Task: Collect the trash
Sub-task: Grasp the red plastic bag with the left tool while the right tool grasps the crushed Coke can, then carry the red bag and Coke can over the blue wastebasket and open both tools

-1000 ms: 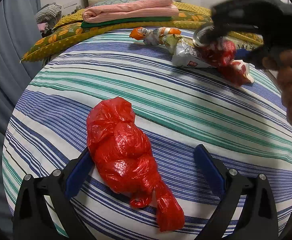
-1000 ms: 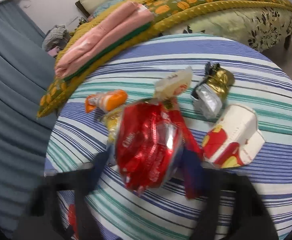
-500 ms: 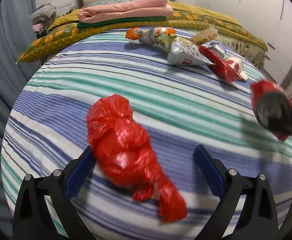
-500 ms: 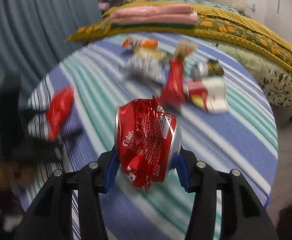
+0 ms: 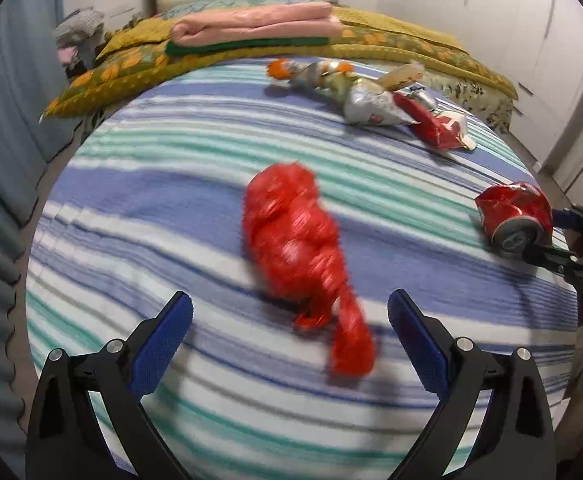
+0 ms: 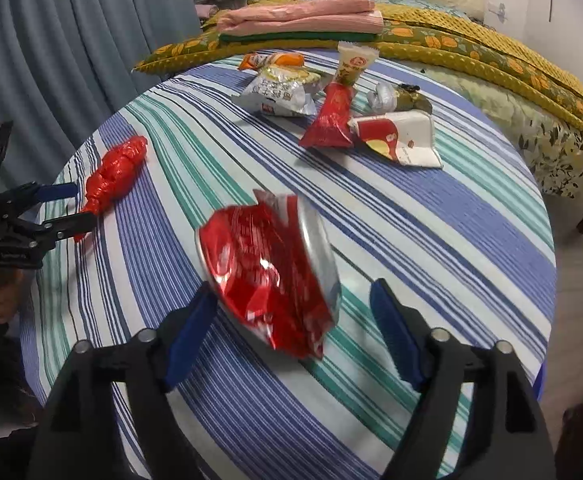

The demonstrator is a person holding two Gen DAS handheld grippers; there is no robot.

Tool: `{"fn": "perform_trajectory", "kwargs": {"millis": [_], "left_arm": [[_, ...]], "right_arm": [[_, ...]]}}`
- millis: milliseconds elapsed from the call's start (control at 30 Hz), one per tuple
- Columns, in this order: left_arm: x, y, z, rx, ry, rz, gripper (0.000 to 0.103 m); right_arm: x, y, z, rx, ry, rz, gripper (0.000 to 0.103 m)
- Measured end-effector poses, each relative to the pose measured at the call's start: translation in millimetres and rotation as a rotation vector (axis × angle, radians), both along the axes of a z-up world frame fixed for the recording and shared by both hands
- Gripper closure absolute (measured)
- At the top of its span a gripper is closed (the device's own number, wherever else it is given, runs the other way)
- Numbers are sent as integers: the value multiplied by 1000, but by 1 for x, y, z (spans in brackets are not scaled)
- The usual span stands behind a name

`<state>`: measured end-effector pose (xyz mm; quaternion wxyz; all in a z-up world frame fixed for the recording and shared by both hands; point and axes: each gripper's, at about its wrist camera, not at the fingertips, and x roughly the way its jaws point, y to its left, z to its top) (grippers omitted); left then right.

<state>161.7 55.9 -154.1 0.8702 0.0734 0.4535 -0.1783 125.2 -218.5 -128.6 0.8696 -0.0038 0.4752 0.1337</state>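
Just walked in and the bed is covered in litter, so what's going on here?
A person with a claw in each hand is collecting trash off the striped bedspread. The right claw has just opened, releasing a crushed red can. The left claw is open around a knotted red plastic bag, not gripping it. More wrappers lie farther back.

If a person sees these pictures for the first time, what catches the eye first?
First the crushed red can, lying between the wide fingers of the right tool, whose jaws have just been opening. Next the knotted red plastic bag on the striped cover, ahead of the open left tool. Farther back lies a cluster of wrappers.
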Motion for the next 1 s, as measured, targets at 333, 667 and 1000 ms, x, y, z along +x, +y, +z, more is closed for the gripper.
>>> {"fn": "perform_trajectory", "kwargs": {"millis": [333, 667, 1000], "left_arm": [[35, -14, -7, 13, 27, 21, 26], [22, -25, -4, -6, 13, 7, 60], [-28, -115, 33, -102, 3, -156, 60]], "right_arm": [[19, 6, 0, 16, 40, 68, 47], [-6, -20, 12, 72, -3, -17, 56], [-44, -91, 32, 128, -84, -151, 56]]}}
